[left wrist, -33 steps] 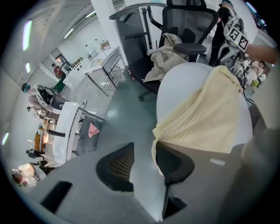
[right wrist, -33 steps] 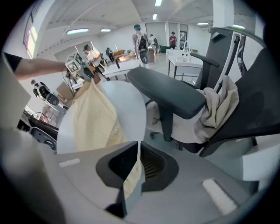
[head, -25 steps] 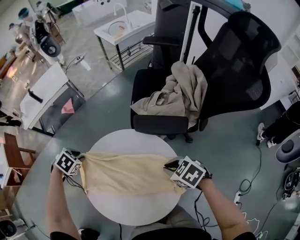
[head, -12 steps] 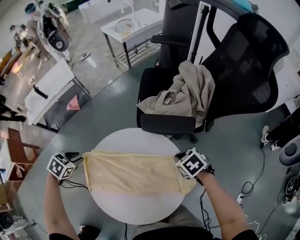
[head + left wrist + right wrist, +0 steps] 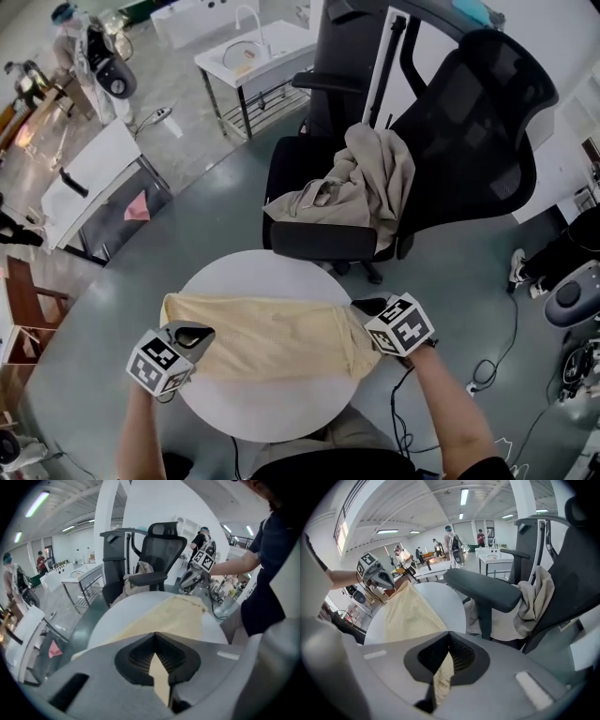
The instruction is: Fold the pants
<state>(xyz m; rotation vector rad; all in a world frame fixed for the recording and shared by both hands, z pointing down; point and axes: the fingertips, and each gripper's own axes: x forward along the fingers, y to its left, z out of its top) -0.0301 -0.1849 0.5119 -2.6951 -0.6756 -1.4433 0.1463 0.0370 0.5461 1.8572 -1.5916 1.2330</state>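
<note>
Now the pale yellow pants [image 5: 272,337] lie stretched across the round white counter [image 5: 267,277]; the left gripper [image 5: 194,334] has just closed its jaws and pinches the fabric at the left end; the right gripper [image 5: 362,309] is clamped on the fabric at the right end. Beyond the counter, a beige garment [image 5: 361,187] lies heaped on a black office chair [image 5: 478,112].

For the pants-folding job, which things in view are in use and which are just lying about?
In the job: yellow pants; round white table under them; left gripper and right gripper, each shut on the pants.

Lying about: office chair; beige garment draped on it; pink cloth; sink table.
</note>
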